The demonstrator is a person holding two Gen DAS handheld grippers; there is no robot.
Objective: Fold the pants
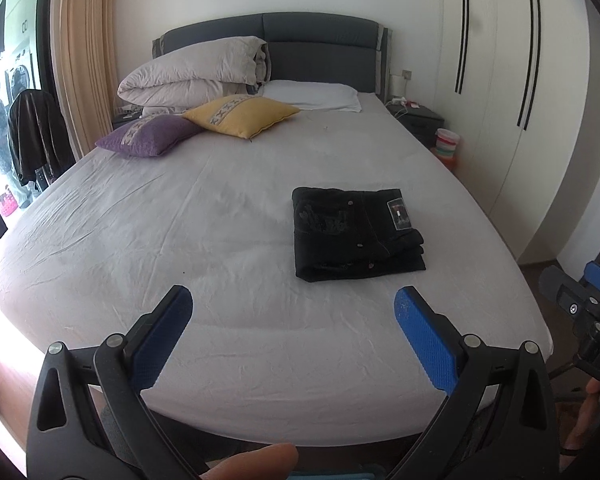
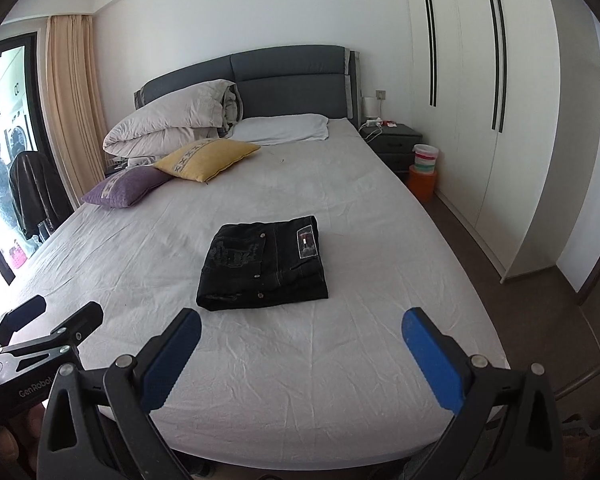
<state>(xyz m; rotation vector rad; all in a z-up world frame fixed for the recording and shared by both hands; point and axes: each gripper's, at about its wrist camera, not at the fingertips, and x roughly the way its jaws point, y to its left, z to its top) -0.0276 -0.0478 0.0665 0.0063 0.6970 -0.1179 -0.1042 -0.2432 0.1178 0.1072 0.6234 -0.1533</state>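
Fingers of the left hand-held gripper (image 1: 292, 310) stand wide apart at the foot of the bed (image 1: 140, 240), released and holding nothing; its blue pads (image 1: 424, 340) hang above the near edge of the grey sheet. A fingertip of the person (image 1: 256, 460) shows at the bottom edge of the left wrist view. The right hand-held gripper (image 2: 300, 334) is released in the same way, with its fingers spread over the near part of the bed and nothing between them. Each hand-held gripper shows in the other's view, at the side edge.

Beyond both, the black pants (image 2: 264, 266) lie on the sheet as a folded, nearly square bundle, well apart from either hand-held gripper. A small label (image 2: 306, 243) sits on the top layer near the right side, and several metal rivets show on the fabric. In the left wrist view the pants (image 1: 358, 234) are to the right of the centre; in the right wrist view they are near the centre.

Farther back, a purple cushion (image 1: 148, 136) and a yellow cushion (image 1: 240, 116) rest on the left part of the bed, touching each other. Behind them are a folded duvet (image 1: 192, 72) and a white pillow (image 1: 312, 94), against the dark grey headboard (image 1: 320, 44). A nightstand (image 2: 396, 138) stands to the right of the bed, and a white wardrobe (image 2: 480, 100) covers the right wall
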